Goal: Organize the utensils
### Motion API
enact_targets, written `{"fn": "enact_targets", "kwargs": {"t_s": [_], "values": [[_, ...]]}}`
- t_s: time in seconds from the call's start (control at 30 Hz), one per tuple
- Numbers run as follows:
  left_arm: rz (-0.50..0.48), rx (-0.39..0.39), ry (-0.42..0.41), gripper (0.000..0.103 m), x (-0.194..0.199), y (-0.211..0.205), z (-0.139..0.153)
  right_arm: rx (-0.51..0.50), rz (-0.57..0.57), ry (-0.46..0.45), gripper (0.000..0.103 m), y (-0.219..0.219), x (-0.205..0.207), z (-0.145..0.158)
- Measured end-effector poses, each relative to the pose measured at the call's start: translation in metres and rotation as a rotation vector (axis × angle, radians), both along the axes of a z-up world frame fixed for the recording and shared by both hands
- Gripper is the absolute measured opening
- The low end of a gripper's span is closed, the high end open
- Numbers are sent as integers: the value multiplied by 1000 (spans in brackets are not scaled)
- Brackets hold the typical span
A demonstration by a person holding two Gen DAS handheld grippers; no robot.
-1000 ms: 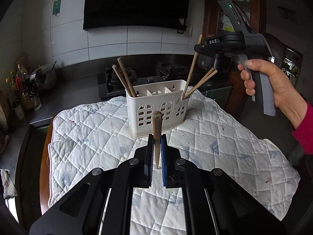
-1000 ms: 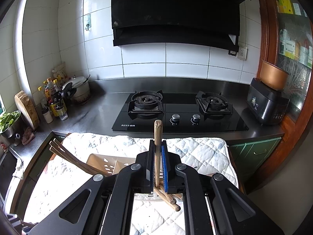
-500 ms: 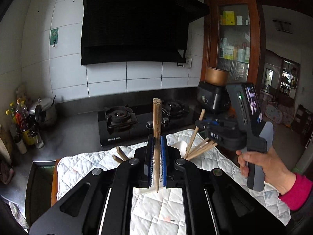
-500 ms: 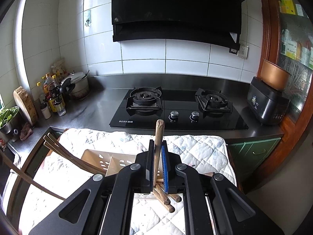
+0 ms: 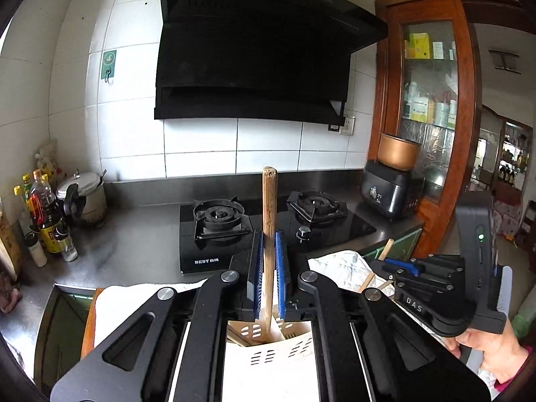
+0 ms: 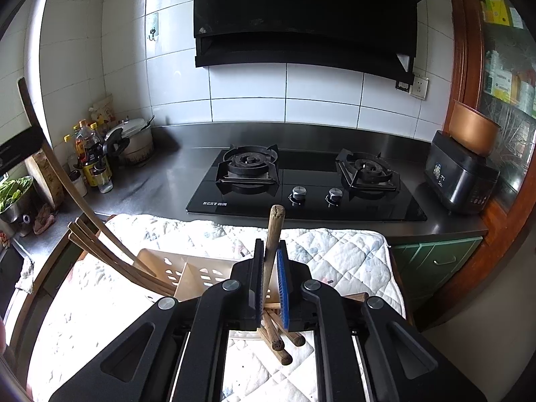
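Note:
My left gripper [image 5: 268, 268] is shut on a wooden chopstick [image 5: 269, 221] held upright; its lower end dips into the white slotted utensil holder [image 5: 268, 351] right below. My right gripper [image 6: 269, 278] holds another wooden chopstick [image 6: 274, 234], tilted slightly, with the right pad a little apart from it; its lower end is among several chopsticks [image 6: 278, 338] in the holder's [image 6: 187, 274] right end. Several more chopsticks [image 6: 100, 251] lean out of the holder's left end. The right gripper [image 5: 435, 281] also shows at right in the left wrist view.
The holder stands on a quilted white cloth [image 6: 335, 251] over a table. Behind are a steel counter with a black gas hob [image 6: 301, 187], bottles [image 6: 93, 164] and a pot at left, a black cooker [image 6: 462, 177] at right, and a wooden cabinet.
My left gripper has come forward over the holder, and its chopstick now points down into it. My right gripper has loosened a little around its chopstick, which tilts more.

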State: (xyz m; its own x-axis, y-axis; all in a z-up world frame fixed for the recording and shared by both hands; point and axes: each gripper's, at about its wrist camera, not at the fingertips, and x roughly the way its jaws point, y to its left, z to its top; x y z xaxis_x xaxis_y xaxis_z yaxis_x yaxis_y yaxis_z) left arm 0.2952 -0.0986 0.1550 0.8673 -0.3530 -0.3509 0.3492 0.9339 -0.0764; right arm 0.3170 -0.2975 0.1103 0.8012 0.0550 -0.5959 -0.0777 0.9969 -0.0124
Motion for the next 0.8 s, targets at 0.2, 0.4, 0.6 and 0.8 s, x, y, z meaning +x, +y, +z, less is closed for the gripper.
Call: {"fn": "enact_targets", "kwargs": {"t_s": [0.2,0.4,0.6,0.8], "values": [[12,17,74,6,19,3,-26,-3,3,6,8,1,2,-4],[16,32,104,8,21,4,-38,-3,0,2,8,0,0,-4],[9,27,114,9,16,7,-39,-3,-2,-10,23,2,-9,0],[19,33,98,32,-4,14,-38,-6,-1,-29,30,3,-29,6]]}}
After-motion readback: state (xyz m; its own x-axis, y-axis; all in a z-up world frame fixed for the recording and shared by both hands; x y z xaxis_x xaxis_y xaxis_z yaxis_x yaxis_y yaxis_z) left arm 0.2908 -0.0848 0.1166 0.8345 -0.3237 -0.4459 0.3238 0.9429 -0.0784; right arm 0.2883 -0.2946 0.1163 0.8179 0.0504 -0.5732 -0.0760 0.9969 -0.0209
